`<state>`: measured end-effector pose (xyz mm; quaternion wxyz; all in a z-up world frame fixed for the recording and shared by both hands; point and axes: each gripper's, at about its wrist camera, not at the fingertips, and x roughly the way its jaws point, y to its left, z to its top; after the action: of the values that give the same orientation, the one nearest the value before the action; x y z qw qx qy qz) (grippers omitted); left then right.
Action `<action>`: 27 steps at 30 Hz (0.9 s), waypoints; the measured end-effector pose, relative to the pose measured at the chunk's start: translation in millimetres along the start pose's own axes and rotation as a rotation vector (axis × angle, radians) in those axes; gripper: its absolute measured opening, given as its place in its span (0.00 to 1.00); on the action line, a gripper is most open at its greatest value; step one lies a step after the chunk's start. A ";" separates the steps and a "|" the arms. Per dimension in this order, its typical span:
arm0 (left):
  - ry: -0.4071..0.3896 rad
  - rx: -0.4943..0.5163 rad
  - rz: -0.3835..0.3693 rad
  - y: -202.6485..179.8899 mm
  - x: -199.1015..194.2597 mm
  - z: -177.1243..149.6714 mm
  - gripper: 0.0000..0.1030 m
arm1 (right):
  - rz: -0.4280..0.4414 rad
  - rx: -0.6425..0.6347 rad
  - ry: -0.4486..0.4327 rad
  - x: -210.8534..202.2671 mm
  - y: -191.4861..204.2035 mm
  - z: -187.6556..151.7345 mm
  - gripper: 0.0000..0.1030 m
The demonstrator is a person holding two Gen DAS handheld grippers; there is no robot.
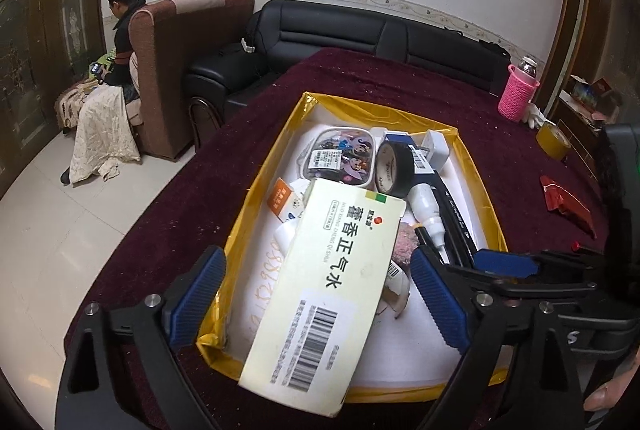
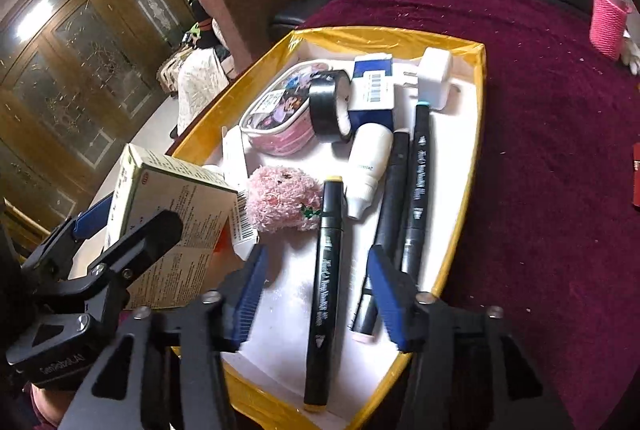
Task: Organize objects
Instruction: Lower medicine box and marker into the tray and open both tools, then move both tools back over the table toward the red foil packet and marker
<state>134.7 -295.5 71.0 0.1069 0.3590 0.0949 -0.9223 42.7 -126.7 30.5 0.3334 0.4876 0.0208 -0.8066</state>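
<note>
Nearest the left claw [image 1: 316, 294], a cream medicine box [image 1: 328, 294] lies tilted across the tray's near rim, between jaws spread wide and not touching it. Over the yellow-edged tray [image 2: 472, 158] the right claw [image 2: 316, 294] hangs open and empty above a black marker [image 2: 326, 282]. Further in lie a pink plush [image 2: 280, 200], white bottle [image 2: 368, 158], black tape [image 2: 326, 108] and charger [image 2: 434, 78]. Beyond, on the maroon tabletop [image 1: 400, 86], stands a pink-sleeved bottle [image 1: 518, 92].

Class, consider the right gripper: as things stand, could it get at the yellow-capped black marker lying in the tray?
Probably yes. The right gripper is open and empty, with the yellow-capped marker lying between its fingers, nothing on top. The medicine box sits off to the side.
</note>
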 end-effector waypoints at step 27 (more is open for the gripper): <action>-0.096 0.220 0.026 -78.3 -48.5 6.7 0.93 | -0.232 0.057 -0.306 -124.7 -78.6 -30.7 0.95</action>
<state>144.5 -215.9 116.6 0.0833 0.3253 -0.0167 -0.9418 60.2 9.9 91.4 0.2233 0.3627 0.0031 -0.9048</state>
